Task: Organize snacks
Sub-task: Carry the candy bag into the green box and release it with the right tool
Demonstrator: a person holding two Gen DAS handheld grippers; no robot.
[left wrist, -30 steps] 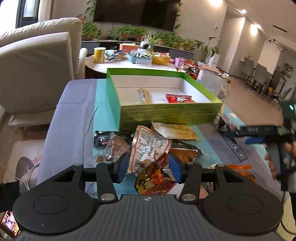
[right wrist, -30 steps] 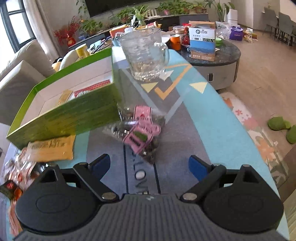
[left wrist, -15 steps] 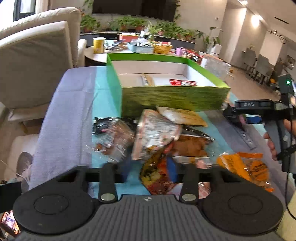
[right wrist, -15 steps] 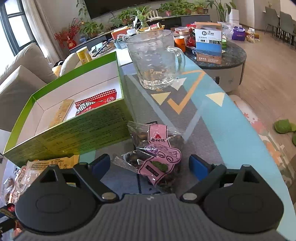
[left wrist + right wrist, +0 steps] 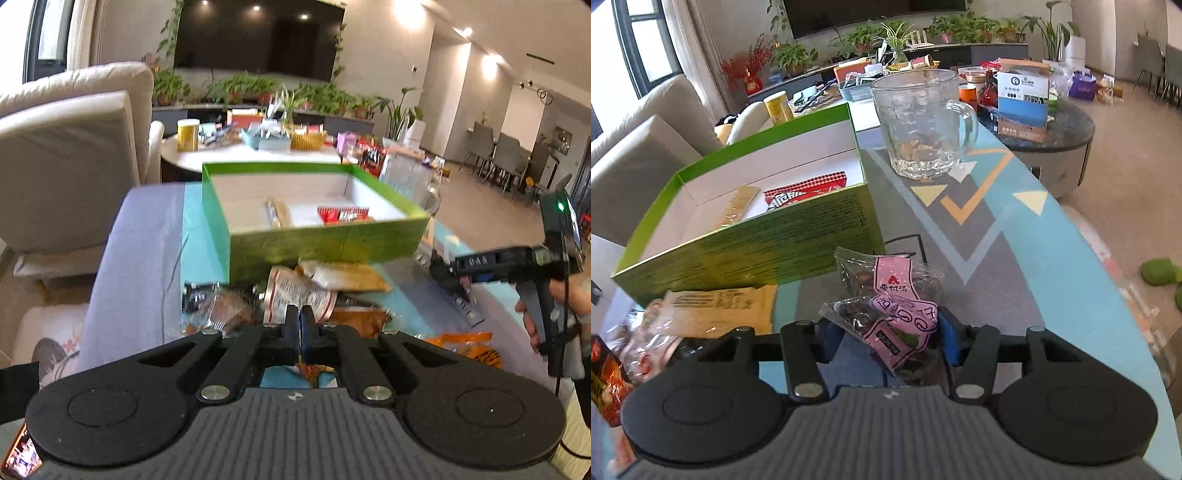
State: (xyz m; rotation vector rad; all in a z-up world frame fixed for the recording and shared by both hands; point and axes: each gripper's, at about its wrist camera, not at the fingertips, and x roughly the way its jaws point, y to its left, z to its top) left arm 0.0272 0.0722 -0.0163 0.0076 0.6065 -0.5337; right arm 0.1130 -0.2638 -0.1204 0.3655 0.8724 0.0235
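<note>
Green box [image 5: 317, 240] at the far side holds only two snacks; many packets [image 5: 295, 299] lie near on the table [image 5: 1015, 258]. Left tongs [image 5: 298, 325] are together, contents unclear; right tongs [image 5: 886, 338] stand apart around the pink-labelled packets [image 5: 897, 317].

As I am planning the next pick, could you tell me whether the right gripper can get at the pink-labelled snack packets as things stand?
Probably yes: the pink-labelled snack packets already lie between the open right gripper fingers, nothing covering them.
</note>
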